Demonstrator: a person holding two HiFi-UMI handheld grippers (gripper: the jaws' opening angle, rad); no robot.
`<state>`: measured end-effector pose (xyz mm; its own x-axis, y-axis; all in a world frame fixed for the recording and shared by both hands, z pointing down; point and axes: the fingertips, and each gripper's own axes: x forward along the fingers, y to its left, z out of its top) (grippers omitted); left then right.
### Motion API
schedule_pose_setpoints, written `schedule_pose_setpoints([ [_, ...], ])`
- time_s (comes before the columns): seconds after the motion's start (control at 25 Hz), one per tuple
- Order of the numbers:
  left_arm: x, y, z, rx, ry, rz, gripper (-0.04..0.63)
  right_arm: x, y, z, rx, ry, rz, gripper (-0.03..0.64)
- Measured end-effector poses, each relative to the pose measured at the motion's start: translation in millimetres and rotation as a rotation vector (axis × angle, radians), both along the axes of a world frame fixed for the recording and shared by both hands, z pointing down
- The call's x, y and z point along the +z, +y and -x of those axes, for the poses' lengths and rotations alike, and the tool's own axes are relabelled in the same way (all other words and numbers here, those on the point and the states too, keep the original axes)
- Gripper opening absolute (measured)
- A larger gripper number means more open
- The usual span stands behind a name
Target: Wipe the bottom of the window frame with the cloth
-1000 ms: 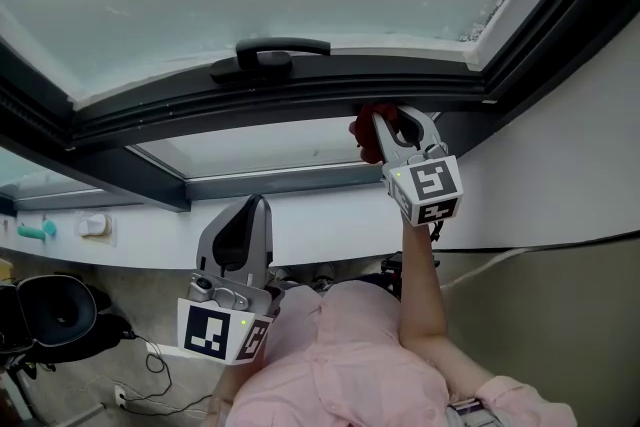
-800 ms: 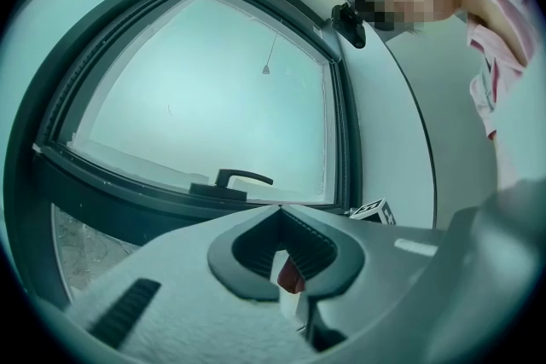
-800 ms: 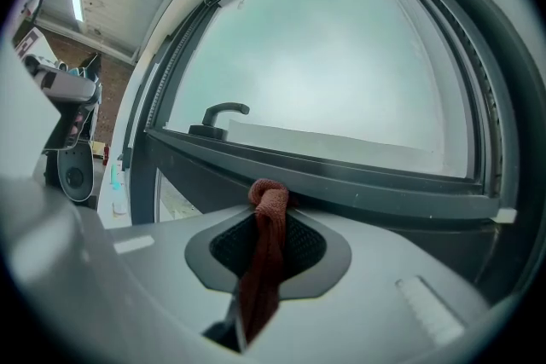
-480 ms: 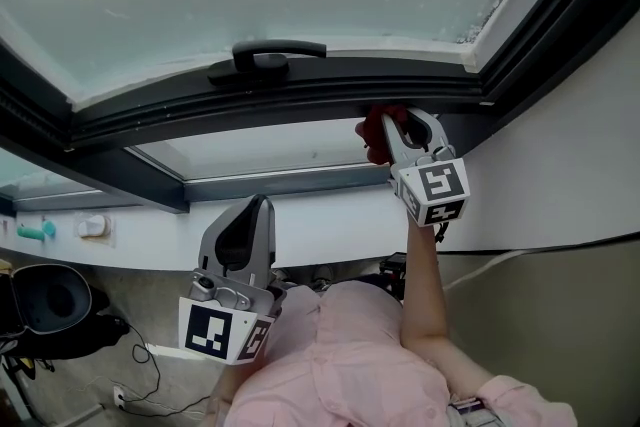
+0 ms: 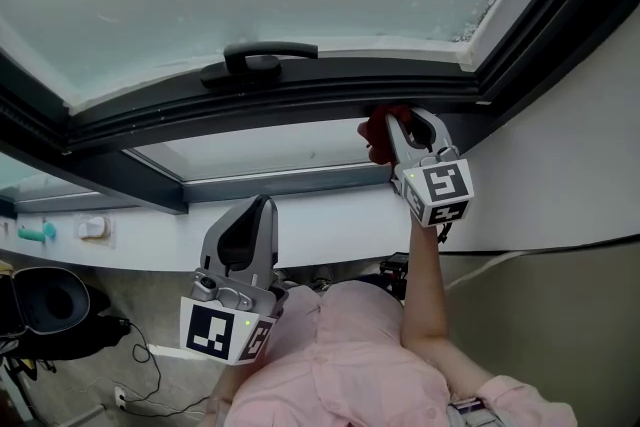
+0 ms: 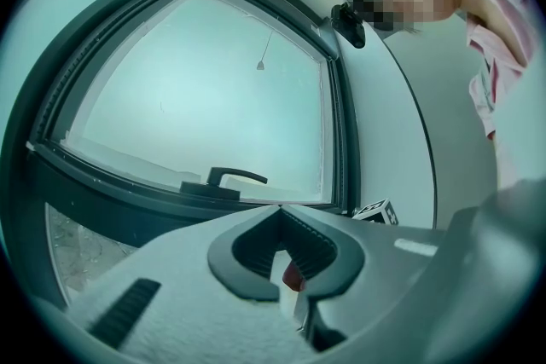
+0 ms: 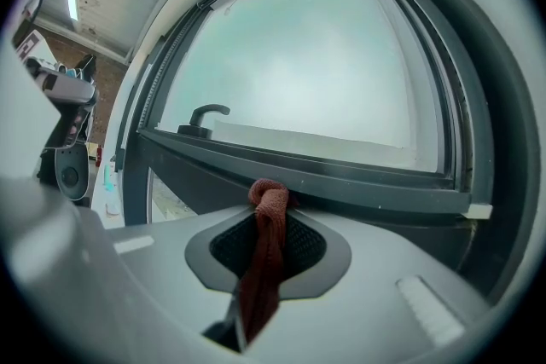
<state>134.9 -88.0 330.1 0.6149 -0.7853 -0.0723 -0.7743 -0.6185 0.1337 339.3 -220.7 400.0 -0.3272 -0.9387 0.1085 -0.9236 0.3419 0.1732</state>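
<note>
Up at the bottom rail of the window frame [image 5: 300, 97], my right gripper [image 5: 405, 123] clamps the red cloth [image 5: 375, 137] against it, while my left gripper [image 5: 260, 203] hangs low, jaws together.

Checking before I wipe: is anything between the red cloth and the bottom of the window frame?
Nothing visible. The right gripper holds the cloth up against the bottom rail of the window frame, near its right corner; the handle sits well to the left.
</note>
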Motion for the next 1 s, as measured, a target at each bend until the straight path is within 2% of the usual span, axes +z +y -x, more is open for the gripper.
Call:
schedule_pose_setpoints([
  [0.28,2,0,0,-0.011,-0.003,0.006,0.0,0,1,-26,0.058,-0.029,-0.002,0.052],
  [1.0,1,1,8,-0.026,-0.01,0.002,0.0,0,2,-39,0.083,-0.041,-0.006,0.052],
])
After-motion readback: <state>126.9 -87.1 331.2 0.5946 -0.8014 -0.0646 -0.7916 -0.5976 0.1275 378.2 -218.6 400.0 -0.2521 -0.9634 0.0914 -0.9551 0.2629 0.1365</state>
